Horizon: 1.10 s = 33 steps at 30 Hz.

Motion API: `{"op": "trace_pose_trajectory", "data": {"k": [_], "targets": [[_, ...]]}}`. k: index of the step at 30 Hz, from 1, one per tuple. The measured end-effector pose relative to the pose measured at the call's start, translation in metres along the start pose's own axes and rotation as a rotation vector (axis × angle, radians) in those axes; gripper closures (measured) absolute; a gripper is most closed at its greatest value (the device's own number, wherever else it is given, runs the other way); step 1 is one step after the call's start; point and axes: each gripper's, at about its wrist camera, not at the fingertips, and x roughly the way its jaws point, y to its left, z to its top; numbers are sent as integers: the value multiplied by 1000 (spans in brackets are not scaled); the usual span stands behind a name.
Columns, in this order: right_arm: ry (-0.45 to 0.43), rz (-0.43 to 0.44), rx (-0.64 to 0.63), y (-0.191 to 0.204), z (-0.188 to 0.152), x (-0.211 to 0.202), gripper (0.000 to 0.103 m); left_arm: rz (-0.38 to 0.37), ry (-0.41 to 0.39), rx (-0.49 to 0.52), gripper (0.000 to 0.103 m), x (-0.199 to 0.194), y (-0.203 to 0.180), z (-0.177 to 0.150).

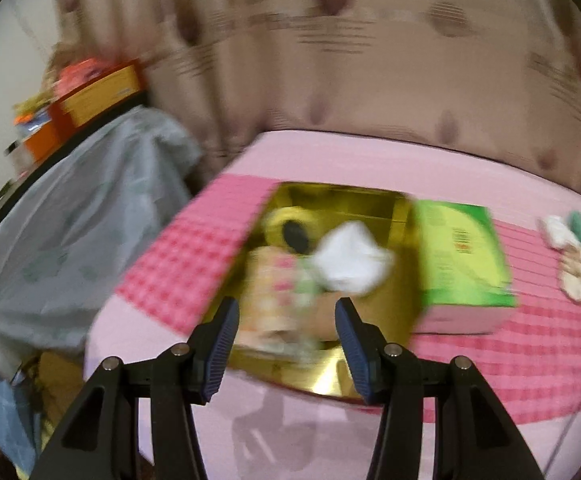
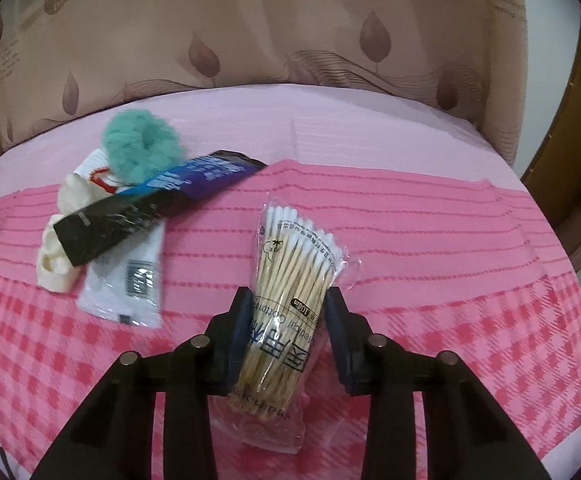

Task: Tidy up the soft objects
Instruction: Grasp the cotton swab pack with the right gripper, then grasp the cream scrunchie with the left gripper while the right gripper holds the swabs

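While my right gripper (image 2: 286, 320) straddles the cotton swab packet (image 2: 290, 292), its 2 fingers not visibly pinching, slippery film could squirt out; left gripper (image 1: 286, 328) gapes empty above the gold box (image 1: 330, 376).

Left tongs (image 1: 286, 320): black linkage arms rise from the lower edge of the view and end in two blue ribbed pads (image 1: 222, 346); the jaws stand wide apart with nothing between them, and they hang above the surface below. The view is motion-blurred.

Right tongs (image 2: 286, 316): the same black linkage with dark pads (image 2: 239, 334), pointing forward and slightly down. The jaws are partly closed, one pad on each side of a packet; whether both pads touch it cannot be told.
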Motion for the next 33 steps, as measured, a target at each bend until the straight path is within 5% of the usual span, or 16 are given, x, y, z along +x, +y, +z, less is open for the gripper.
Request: {"op": "trace_pose_trajectory", "data": {"k": [8,20,33], "targets": [[-8,-61,52,-43,-15,-9,70,-239,10,165,52,-7,-111,8],[-14,-27,109,-62,-19,-11,69,-537,45,332,52,5,-271,4],[-12,29,161,-70,-19,-9,68,-523,157,403,52,67,-354,8]]}}
